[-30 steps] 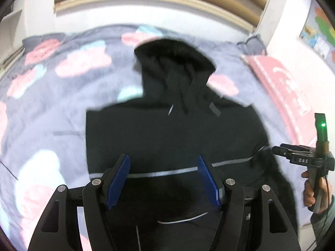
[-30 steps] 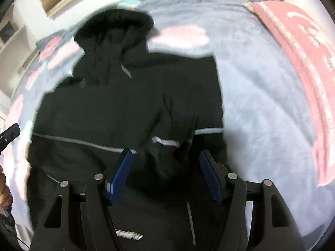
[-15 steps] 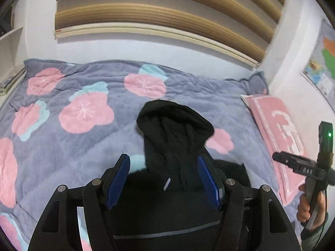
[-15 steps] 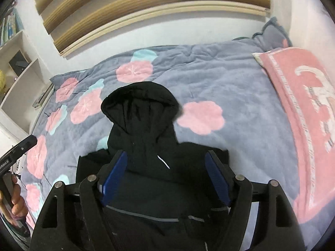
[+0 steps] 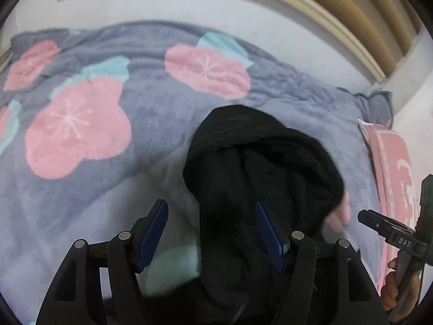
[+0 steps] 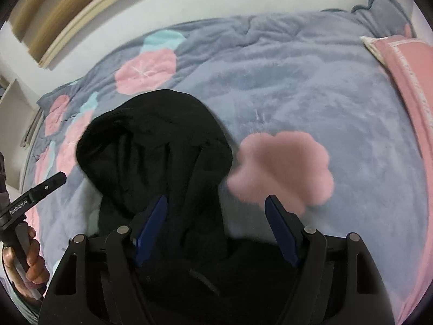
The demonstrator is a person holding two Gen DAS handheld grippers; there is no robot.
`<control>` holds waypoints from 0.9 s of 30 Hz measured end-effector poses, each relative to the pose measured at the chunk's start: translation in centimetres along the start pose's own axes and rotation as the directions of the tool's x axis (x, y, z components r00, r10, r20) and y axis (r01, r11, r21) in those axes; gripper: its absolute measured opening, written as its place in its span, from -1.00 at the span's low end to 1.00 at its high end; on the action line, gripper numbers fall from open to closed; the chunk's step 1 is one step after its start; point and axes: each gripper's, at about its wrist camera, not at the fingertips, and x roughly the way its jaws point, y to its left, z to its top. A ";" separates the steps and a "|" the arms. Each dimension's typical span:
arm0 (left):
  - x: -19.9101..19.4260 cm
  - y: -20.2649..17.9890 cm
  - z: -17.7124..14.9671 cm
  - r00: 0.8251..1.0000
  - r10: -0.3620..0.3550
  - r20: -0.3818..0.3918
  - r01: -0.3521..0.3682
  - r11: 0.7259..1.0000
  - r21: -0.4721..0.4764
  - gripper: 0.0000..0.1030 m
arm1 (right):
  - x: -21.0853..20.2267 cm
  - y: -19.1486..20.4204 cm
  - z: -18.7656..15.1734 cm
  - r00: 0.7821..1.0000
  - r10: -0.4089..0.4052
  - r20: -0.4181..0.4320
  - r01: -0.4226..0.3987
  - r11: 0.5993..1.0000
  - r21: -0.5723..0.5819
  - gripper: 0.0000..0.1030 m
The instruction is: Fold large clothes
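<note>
A black hooded jacket (image 5: 259, 168) lies flat on the bed, its hood pointing toward the wall; it also shows in the right wrist view (image 6: 157, 146). My left gripper (image 5: 212, 216) is open and empty, hovering over the left edge of the hood's neck. My right gripper (image 6: 216, 211) is open and empty, over the right side of the neck. The jacket's body and sleeves are mostly hidden below the grippers. Each gripper shows at the edge of the other's view, the right one (image 5: 392, 233) and the left one (image 6: 32, 195).
A grey-blue blanket (image 5: 151, 124) with pink and teal flowers covers the bed. A pink towel-covered pillow (image 6: 411, 81) lies at the right. A white wall with wooden slats (image 5: 338, 5) runs behind the bed. A white shelf (image 6: 13, 103) stands at the left.
Both grippers have moved forward from over the jacket's body and reflective stripe to the hood and neck. Both stayed open and empty.
</note>
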 end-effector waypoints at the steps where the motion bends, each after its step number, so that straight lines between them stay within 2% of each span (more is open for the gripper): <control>1: 1.3 0.2 0.4 1.000 0.004 -0.011 -0.004 1.000 -0.005 0.32 | 0.8 -0.1 0.3 1.000 -0.002 -0.006 0.002 1.000 0.002 0.52; 4: 4.2 0.4 1.0 0.999 0.026 -0.030 -0.026 1.000 -0.011 0.32 | 4.1 -0.6 1.8 1.000 0.005 -0.027 -0.004 1.000 0.014 0.51; 5: 5.0 0.4 1.2 0.999 0.032 -0.033 -0.033 0.999 -0.012 0.32 | 4.7 -0.6 2.1 0.999 0.005 -0.031 -0.004 1.000 0.018 0.42; 6: 5.8 0.5 1.4 0.999 0.041 -0.036 -0.041 0.999 -0.015 0.32 | 5.8 -0.6 2.5 0.999 0.012 -0.040 -0.011 1.000 0.023 0.15; 8: 7.3 0.8 1.8 0.997 0.058 -0.048 -0.059 0.998 -0.019 0.27 | 7.2 -0.1 2.9 0.998 0.014 -0.056 -0.013 1.000 0.015 -0.09; 10: 8.5 1.1 2.0 0.995 0.068 -0.068 -0.069 0.998 -0.010 -0.62 | 7.9 0.5 2.9 0.999 -0.023 -0.045 0.023 1.000 -0.012 -0.31; 11: 8.6 1.3 2.0 0.995 0.051 -0.080 -0.052 0.999 -0.010 -0.83 | 7.7 1.0 2.9 0.997 -0.069 -0.020 0.068 0.996 -0.051 -0.54; 12: 8.3 1.5 2.0 0.997 0.042 -0.067 -0.042 0.999 -0.008 -0.83 | 7.2 1.2 2.7 0.996 -0.087 0.008 0.087 0.993 -0.079 -0.76; 13: 7.0 1.8 1.9 1.000 0.008 -0.029 -0.008 1.000 0.004 -0.84 | 6.6 1.2 2.7 0.996 -0.090 0.028 0.093 0.991 -0.092 -0.78; 15: 4.6 2.1 1.6 0.999 -0.048 0.021 0.047 0.999 0.016 -0.84 | 3.9 0.2 2.6 0.995 -0.039 0.088 0.046 0.995 -0.086 -0.83; 18: 0.1 3.8 0.4 0.975 -0.186 0.119 0.187 0.982 -0.002 -0.84 | 1.2 -1.3 2.3 0.991 0.023 0.132 -0.016 0.998 -0.057 -0.84; 19: -0.1 4.3 0.0 0.972 -0.202 0.117 0.206 0.978 -0.021 -0.83 | 1.0 -1.5 2.2 0.990 0.034 0.135 -0.027 0.998 -0.057 -0.84; 20: 0.7 5.2 -0.6 0.975 -0.201 0.090 0.206 0.977 -0.052 -0.81 | 1.1 -1.9 1.9 0.990 0.042 0.135 -0.034 0.998 -0.060 -0.84; 22: 4.4 6.4 -1.7 0.988 -0.154 -0.014 0.151 0.984 -0.099 -0.80 | 3.0 -2.5 1.3 0.995 0.020 0.095 -0.013 0.998 -0.065 -0.84; 24: 8.3 7.3 -3.0 0.987 -0.115 -0.110 0.101 0.987 -0.121 -0.79 | 6.6 -3.0 0.5 1.000 -0.012 0.018 0.013 0.999 -0.052 -0.84; 25: 9.6 7.8 -3.6 0.983 -0.124 -0.136 0.104 0.984 -0.142 -0.76 | 7.7 -3.1 0.2 1.000 -0.023 -0.001 0.023 0.998 -0.053 -0.84; 27: 10.2 8.6 -3.9 0.979 -0.164 -0.120 0.141 0.974 -0.180 -0.73 | 10.3 -3.4 -0.8 0.998 -0.027 -0.056 0.025 0.999 -0.048 -0.84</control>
